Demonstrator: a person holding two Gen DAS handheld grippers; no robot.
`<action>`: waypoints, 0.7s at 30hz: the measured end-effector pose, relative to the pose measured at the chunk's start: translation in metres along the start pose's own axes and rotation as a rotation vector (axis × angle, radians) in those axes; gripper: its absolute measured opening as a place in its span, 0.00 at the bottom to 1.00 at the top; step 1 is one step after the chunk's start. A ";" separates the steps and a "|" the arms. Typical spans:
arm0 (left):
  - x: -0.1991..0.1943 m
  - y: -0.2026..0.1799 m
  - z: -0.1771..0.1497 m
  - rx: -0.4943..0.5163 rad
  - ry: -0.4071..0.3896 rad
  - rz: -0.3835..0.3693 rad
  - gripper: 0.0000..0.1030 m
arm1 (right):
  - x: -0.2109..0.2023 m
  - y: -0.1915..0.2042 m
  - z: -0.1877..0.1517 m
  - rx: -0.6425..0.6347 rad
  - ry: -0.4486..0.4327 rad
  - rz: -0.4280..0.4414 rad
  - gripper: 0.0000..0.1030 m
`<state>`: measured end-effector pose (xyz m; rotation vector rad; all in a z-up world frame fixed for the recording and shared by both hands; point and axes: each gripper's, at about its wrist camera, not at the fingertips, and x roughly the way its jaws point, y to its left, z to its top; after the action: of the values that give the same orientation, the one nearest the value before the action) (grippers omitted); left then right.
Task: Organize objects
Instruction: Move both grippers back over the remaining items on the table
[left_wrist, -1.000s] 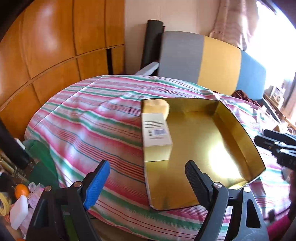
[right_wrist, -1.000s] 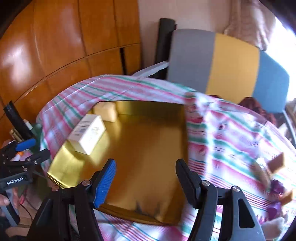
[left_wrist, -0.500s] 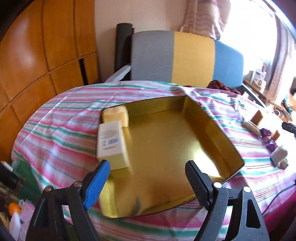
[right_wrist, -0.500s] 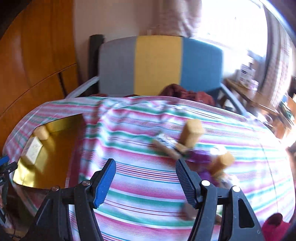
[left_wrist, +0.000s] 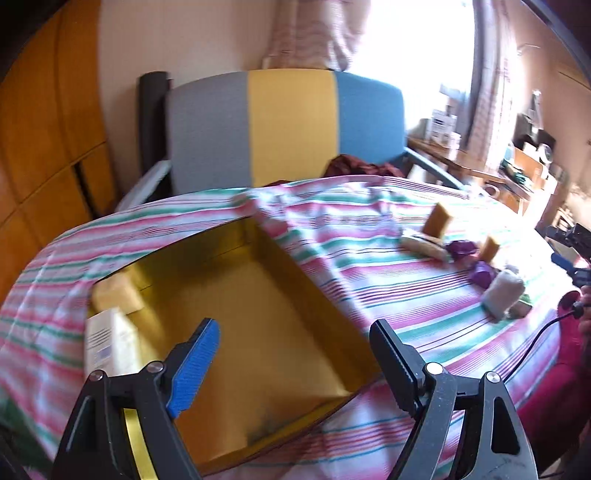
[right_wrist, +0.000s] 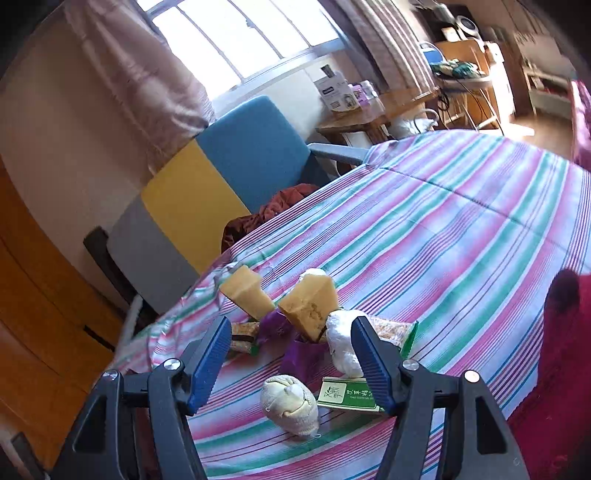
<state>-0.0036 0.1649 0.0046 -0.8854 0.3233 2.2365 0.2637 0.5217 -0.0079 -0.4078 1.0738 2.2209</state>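
A striped cloth (left_wrist: 424, 306) covers the table before a tricolour chair (left_wrist: 288, 125); both grippers' fingers released, empty.

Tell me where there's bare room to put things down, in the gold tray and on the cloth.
Most of the gold tray floor is bare; only its far-left corner holds a white box and a yellow block. The striped cloth right of the pile is bare. Crowded: the cluster around the wrapped blocks and cream bundle.
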 end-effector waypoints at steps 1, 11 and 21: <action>0.006 -0.008 0.004 0.007 0.006 -0.025 0.81 | -0.002 -0.003 0.001 0.024 -0.016 0.007 0.66; 0.060 -0.102 0.016 0.143 0.078 -0.260 0.79 | -0.002 -0.012 0.000 0.064 0.007 0.025 0.66; 0.087 -0.218 0.020 0.384 0.085 -0.516 0.75 | -0.003 -0.020 0.001 0.106 0.005 0.042 0.66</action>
<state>0.0906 0.3770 -0.0348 -0.7522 0.4828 1.5970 0.2792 0.5307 -0.0179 -0.3474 1.2068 2.1892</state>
